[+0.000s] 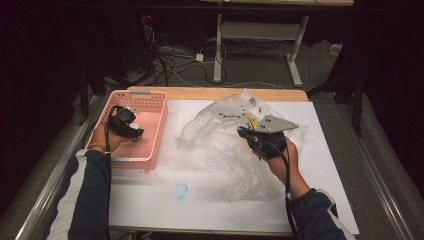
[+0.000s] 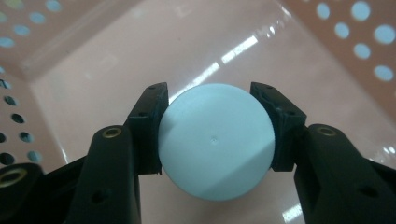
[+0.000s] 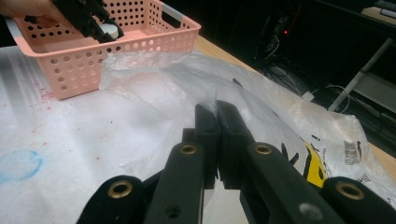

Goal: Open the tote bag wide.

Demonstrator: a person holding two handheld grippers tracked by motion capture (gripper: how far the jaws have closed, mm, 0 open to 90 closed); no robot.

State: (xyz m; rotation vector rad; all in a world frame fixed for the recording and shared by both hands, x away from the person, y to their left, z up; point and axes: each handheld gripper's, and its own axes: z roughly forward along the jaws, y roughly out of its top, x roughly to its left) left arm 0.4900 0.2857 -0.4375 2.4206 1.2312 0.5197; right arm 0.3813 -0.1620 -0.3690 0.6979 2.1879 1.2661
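Observation:
A pale round lid [image 2: 215, 149] sits between the jaws of my left gripper [image 2: 215, 126], and both pads press on its sides. This grip is low inside the pink perforated basket [image 1: 150, 100] at the table's left, where my left gripper [image 1: 134, 134] points down. In the right gripper view the same lid [image 3: 110, 30] shows over the basket [image 3: 79, 70]. My right gripper [image 1: 243, 133] is at the table's middle, over a crumpled clear plastic bag [image 1: 225, 160]. Its jaws [image 3: 216, 112] are shut, with a fold of the bag [image 3: 289, 121] running into the tips.
A white sheet [image 1: 325, 165] covers the wooden table and carries a blue smudge [image 1: 180, 190] near the front. The bag has a yellow and black print [image 3: 315, 163]. Beyond the table's far edge are cables and a desk frame [image 1: 217, 50] on the floor.

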